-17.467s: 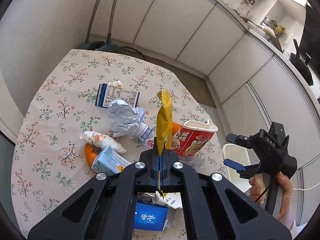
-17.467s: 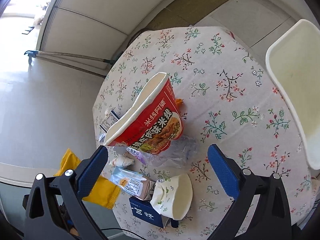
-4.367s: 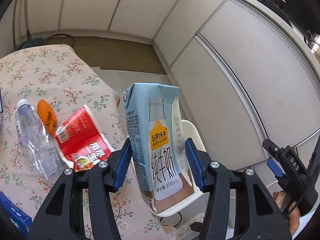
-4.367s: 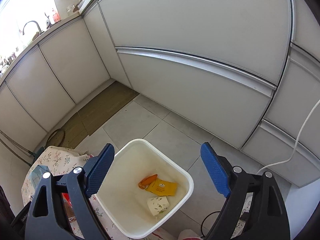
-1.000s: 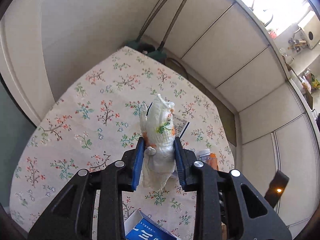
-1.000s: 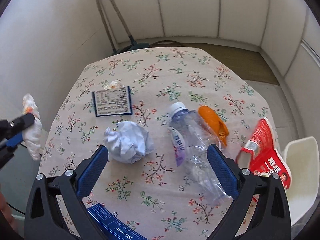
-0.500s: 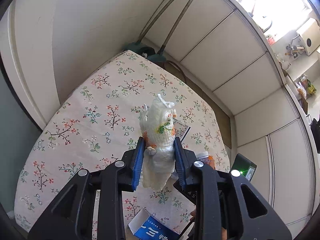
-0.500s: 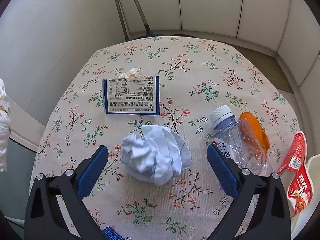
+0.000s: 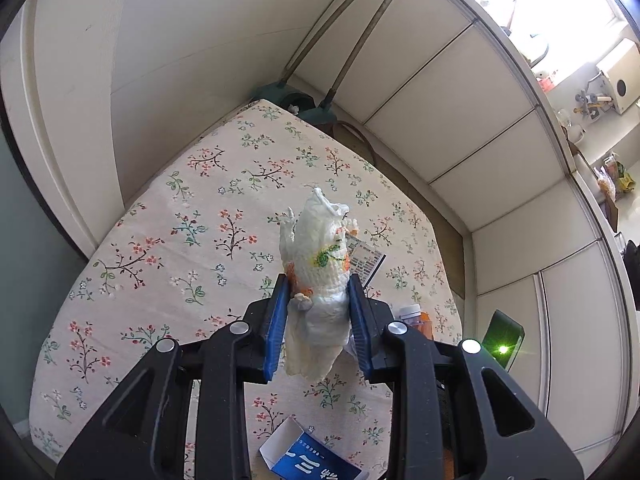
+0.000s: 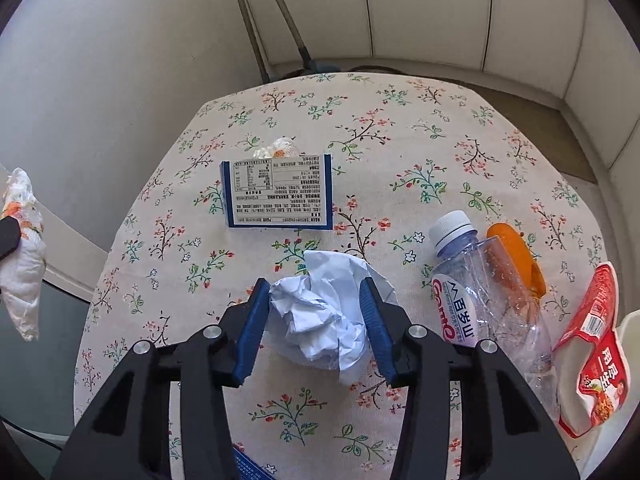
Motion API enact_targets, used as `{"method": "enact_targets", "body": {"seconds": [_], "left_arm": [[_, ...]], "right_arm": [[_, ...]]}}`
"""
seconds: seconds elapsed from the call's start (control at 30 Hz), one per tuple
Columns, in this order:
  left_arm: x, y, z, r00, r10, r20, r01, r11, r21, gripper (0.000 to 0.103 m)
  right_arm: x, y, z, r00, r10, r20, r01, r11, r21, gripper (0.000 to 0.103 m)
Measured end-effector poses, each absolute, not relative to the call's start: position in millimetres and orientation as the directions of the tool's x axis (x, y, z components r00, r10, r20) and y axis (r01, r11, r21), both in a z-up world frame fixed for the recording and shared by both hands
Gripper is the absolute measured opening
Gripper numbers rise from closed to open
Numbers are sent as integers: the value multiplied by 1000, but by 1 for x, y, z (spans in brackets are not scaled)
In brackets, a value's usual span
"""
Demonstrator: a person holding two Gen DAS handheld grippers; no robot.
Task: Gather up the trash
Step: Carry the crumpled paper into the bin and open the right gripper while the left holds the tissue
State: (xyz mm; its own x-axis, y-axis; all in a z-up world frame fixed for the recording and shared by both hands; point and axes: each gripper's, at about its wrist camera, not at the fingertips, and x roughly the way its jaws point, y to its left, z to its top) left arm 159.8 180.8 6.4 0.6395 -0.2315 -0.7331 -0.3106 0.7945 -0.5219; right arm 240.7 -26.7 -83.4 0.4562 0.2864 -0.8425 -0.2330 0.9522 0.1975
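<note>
Your left gripper (image 9: 318,322) is clamped on a crumpled white napkin with orange and green print (image 9: 318,280), both blue pads pressed against its sides, and holds it up in the air above the floral tablecloth (image 9: 192,216). Your right gripper (image 10: 314,320) has just been closing its jaws around the crumpled ball of pale blue paper (image 10: 320,316), which sits on the cloth; the pads (image 10: 252,326) now lie against its two sides, pinching it.

Taking that paper ball as your landmark: only the right wrist view shows it. Just behind it lies a flat blue-and-white printed box (image 10: 278,190), with a small scrap of tissue (image 10: 276,148) at the box's far edge. To the right of the ball lies a clear plastic bottle with a white cap (image 10: 484,300) on its side, an orange piece (image 10: 516,258) touching its far side, and beyond those a red noodle cup (image 10: 596,352) at the table's edge. Far to the left of the ball, the napkin appears again, off the table's edge.

The left wrist view hides the ball behind its own fingers and napkin. It alone shows an open blue carton (image 9: 308,460) near the table's near edge and a dark device with a green light (image 9: 502,340) at right.
</note>
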Motion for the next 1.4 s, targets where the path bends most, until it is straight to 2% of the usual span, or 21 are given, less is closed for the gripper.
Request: {"method": "enact_targets", "body": {"seconds": [0.37,0.73,1.07,1.4], "left_arm": [[159,161,14,652,-252,-715,-263,809,-526,28],[156,113,19,645,-293,-706,-164,849,-502,28],[158,58,13,615,-330,-716,-79,878,-472,28],[155,-10,3,584,-357,-729,18,904,-428,28]], "right_arm": [[219,-49,-36,534,323,-781,-237,944,229,46],[194,-114,2,626,262,-735,-157,965,210,47],[169,-203,24,704,111,-702,-1,988,155,47],[144,-325,21,695,-129,-708,299,947,121,51]]}}
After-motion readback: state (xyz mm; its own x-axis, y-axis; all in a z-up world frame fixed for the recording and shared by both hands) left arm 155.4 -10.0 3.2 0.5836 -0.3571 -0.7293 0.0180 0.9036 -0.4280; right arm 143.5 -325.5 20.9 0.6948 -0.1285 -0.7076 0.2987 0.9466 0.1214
